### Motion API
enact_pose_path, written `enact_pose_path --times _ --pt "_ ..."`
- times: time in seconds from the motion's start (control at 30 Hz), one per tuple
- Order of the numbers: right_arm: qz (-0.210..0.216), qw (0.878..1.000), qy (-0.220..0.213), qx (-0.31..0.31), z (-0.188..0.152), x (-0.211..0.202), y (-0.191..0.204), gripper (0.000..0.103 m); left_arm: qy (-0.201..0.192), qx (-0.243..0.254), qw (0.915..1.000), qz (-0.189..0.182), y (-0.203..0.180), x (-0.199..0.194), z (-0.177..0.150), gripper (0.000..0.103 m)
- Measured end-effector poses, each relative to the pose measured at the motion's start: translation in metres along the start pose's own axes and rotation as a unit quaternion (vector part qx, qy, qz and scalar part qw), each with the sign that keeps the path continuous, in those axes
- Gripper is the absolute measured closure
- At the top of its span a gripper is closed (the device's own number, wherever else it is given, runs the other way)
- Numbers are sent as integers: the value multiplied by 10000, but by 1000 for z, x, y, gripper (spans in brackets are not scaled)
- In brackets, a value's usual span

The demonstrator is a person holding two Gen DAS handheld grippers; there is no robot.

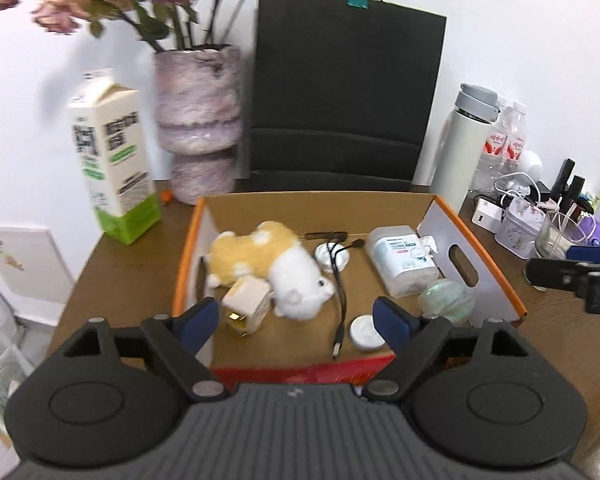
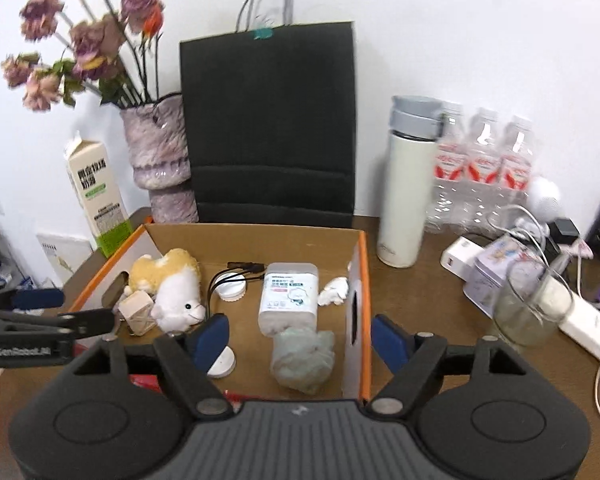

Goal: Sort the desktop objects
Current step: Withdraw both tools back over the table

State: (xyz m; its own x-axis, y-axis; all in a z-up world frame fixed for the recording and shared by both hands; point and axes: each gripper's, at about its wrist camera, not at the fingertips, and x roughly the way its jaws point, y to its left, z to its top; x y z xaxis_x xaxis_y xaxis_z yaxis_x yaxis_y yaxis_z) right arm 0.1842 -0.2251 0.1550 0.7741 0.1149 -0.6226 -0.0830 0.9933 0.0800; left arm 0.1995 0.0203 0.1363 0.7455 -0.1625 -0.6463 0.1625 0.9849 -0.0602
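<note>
In the left wrist view the left gripper (image 1: 296, 322) stands with its jaws wide apart and nothing between them, above the near edge of the cardboard box (image 1: 476, 256); I judge that the box serves as the collecting place, because small things lie together on its floor: a plush toy (image 1: 268, 264) near the centre, a small beige box (image 1: 246, 300) touching it at about 7 o'clock, a black cable (image 1: 340, 300), a white wipes pack (image 1: 402, 258) at 2 o'clock from the toy, a pale green cloth (image 1: 446, 298) and a round white lid (image 1: 364, 334). The box rests on a brown wooden table (image 1: 132, 272); a milk carton (image 1: 112, 160), a vase (image 1: 198, 120) and a black paper bag (image 1: 340, 100) stand behind it against a white wall; the right gripper enters at 3 o'clock.

In the right wrist view the right gripper (image 2: 300, 340) is also spread open and empty, over the near right corner of the box; the green cloth lies just ahead between its fingers, not touched. At 1 o'clock stand a white flask (image 2: 408, 192) and water bottles (image 2: 484, 168); at 3 o'clock a glass jar (image 2: 528, 304), chargers and cables are not yet sorted.
</note>
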Motion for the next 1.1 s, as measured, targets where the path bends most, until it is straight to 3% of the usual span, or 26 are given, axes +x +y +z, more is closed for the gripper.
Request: enact_pose_path --times 0.17,0.27,0.37,0.53,0.63,0.87,1.1 --pt "-45 9998 -188 -24 -27 -28 1 22 -117 -41 9999 -42 1 -33 -30 9" --pt "-123 9996 -215 -136 -65 -38 5 21 -181 173 9994 -240 -8 -46 -70 7" --pt "-187 9993 -189 -260 -110 -46 11 21 -77 340 9994 -23 -19 -50 -110 7" --pt "38 9998 -96 -187 -182 -62 16 21 -19 192 9995 -265 -29 -71 -170 7" --pt "202 9998 -12 4 -213 -74 16 21 -95 261 9995 -152 -38 -84 -198 7" --pt "299 9992 -252 -71 -251 -104 26 15 -285 105 9995 -12 -39 -105 -236 7" --pt "407 9988 -234 110 -267 -110 28 15 -215 38 9997 104 -36 -103 -249 7"
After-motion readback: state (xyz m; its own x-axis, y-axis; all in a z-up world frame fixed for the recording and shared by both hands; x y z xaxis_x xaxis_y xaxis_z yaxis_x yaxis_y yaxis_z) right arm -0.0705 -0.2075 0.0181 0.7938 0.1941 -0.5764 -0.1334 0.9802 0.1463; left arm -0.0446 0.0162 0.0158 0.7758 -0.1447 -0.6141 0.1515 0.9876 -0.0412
